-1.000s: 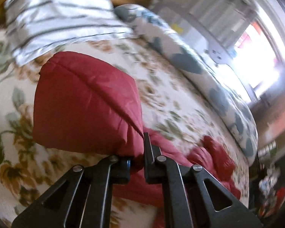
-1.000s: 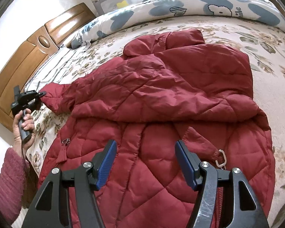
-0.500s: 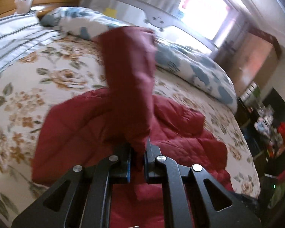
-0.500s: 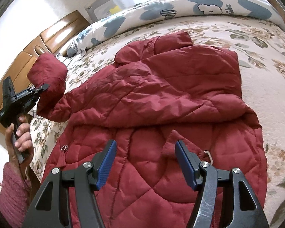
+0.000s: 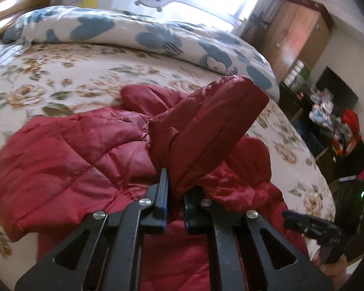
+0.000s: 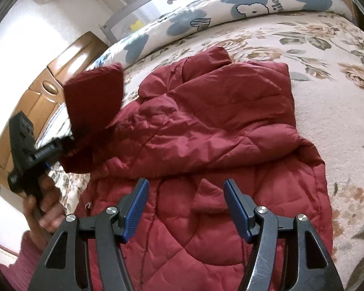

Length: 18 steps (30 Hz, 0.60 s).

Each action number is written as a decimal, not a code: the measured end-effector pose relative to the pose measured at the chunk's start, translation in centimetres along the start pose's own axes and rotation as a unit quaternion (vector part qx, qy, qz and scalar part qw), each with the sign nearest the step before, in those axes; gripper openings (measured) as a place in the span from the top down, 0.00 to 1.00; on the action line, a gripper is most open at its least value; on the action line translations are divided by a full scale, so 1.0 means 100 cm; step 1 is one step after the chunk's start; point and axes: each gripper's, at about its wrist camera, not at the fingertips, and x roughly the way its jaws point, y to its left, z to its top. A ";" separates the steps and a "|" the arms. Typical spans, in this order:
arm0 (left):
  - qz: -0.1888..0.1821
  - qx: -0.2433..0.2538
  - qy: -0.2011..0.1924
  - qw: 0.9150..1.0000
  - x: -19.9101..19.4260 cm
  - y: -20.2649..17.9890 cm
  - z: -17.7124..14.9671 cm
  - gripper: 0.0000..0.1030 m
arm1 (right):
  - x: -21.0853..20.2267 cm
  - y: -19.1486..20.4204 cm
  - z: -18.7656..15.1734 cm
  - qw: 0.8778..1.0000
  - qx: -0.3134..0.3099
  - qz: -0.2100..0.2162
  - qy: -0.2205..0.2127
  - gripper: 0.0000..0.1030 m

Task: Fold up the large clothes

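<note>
A dark red quilted jacket (image 6: 218,131) lies spread on the floral bedspread (image 6: 327,77). My left gripper (image 5: 174,194) is shut on the end of its sleeve (image 5: 206,126), which stands lifted above the jacket body (image 5: 68,160). In the right wrist view the same sleeve (image 6: 94,101) hangs raised at the left, with the left gripper (image 6: 68,143) and a hand (image 6: 46,203) below it. My right gripper (image 6: 185,198) stands open just over the jacket's lower front, nothing between its blue pads (image 6: 138,208).
A rolled blue-and-white quilt (image 5: 138,34) runs along the bed's far side, before a grey bed rail (image 6: 157,2). A wooden headboard (image 6: 48,92) stands at the left. A wardrobe (image 5: 296,36) and cluttered shelves (image 5: 332,121) lie beyond the bed's right edge.
My left gripper has swung the sleeve up off the bedspread and carried it across over the jacket body, rolling as it went. The right gripper drifted slightly and stayed open.
</note>
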 end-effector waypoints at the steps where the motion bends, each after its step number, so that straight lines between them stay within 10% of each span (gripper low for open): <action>1: -0.001 0.005 0.003 1.000 0.003 -0.005 -0.002 0.93 | -0.002 -0.002 0.002 1.000 0.004 0.002 -0.002 0.37; 18: 0.032 0.132 0.053 0.989 0.063 -0.092 -0.045 0.93 | 0.003 -0.045 0.055 0.991 0.105 0.085 -0.016 0.19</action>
